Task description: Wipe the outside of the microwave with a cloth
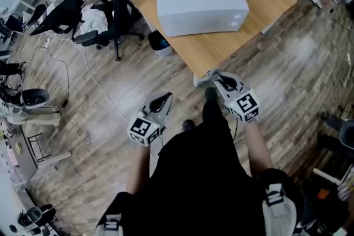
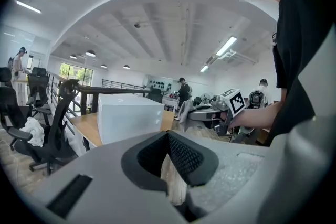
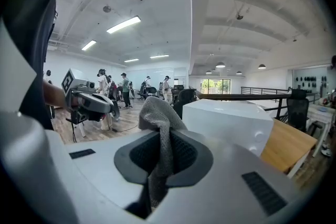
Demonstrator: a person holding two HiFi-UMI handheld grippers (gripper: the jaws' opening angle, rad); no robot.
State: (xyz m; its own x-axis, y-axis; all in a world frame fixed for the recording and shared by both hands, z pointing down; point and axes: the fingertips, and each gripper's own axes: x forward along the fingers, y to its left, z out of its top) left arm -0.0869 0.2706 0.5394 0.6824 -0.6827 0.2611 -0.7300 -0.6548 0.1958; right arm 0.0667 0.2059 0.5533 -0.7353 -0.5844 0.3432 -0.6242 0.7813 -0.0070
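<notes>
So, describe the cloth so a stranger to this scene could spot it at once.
Find the wooden table with the white microwave; a person stands before its corner with two grippers. The cloth is the grey knitted rag pinched between the jaws of the right gripper, bunched above them; the left gripper holds nothing.

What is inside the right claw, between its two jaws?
A grey cloth is pinched in the right claw, and its bunched top sticks out above. Its lower end is covered by the claw's body.
</notes>
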